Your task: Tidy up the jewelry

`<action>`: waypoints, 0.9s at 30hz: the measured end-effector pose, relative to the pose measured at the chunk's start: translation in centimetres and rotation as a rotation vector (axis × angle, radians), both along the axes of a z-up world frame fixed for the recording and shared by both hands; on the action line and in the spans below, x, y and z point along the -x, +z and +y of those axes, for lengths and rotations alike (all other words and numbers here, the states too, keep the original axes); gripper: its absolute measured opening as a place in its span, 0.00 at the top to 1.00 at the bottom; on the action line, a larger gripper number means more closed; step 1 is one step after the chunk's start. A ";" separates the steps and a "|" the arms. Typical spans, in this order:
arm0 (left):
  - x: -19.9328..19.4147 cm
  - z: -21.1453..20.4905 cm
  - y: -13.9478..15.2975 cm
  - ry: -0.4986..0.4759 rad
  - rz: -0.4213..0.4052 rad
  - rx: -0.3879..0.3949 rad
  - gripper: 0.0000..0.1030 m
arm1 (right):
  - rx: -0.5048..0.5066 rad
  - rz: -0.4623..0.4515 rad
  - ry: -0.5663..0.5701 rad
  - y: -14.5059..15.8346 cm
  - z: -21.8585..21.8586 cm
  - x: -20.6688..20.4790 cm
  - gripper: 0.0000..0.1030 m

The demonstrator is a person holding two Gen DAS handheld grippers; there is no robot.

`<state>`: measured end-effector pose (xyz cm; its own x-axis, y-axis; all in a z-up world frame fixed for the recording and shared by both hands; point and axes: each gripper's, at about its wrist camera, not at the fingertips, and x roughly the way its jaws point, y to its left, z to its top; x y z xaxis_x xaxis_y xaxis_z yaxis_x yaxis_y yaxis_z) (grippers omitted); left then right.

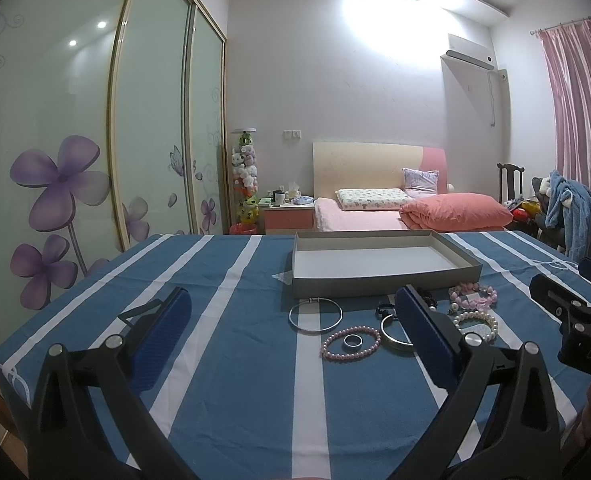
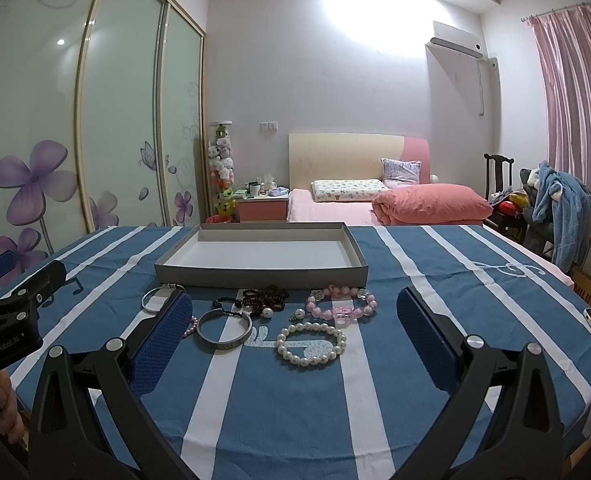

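On a worktop (image 2: 435, 320) covered with a blue cloth with white stripes, a shallow grey tray (image 2: 255, 276) with a white floor sits at the far side, and nothing lies in it. All the jewelry rests loose on the cloth just in front of the tray, so the organizing looks not yet begun: every piece remains to be moved.

From the right wrist view, nearest the camera lies a white pearl bracelet (image 2: 310, 344), with a silver cuff bangle (image 2: 224, 330) to its left. Behind these sit a pink bead bracelet (image 2: 341, 306) and a tangle of dark red beads (image 2: 265, 300), possibly two strands, though the view is too small to tell. A thin silver hoop (image 2: 155, 298) lies closest to the tray's left corner.

From the left wrist view, a pink pearl bracelet (image 1: 349, 343) circles a small silver ring (image 1: 352, 341), and the thin hoop lies just behind them.

Both pairs of tongs are spread wide and grasp nothing. The right tongs (image 2: 291, 336) hover low over the cluster, framing the pearl bracelet and cuff. The left tongs (image 1: 291, 332) hover beside them, framing the hoop and the pink pearl bracelet. A bed with pink bedding stands beyond the worktop
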<state>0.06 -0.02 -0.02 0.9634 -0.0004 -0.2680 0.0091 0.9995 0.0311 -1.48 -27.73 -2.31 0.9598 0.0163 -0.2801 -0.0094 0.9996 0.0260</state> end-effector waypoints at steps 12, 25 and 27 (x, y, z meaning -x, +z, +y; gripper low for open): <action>0.0 0.0 0.0 0.000 0.003 0.000 0.04 | -0.004 0.004 0.000 -1.3 0.1 -0.2 0.02; -0.1 0.0 0.0 0.000 0.005 -0.001 0.04 | -0.006 0.009 0.000 -1.7 0.1 -0.2 0.02; -0.1 0.0 0.0 0.000 0.006 -0.001 0.04 | -0.006 0.009 0.000 -1.5 0.0 -0.3 0.02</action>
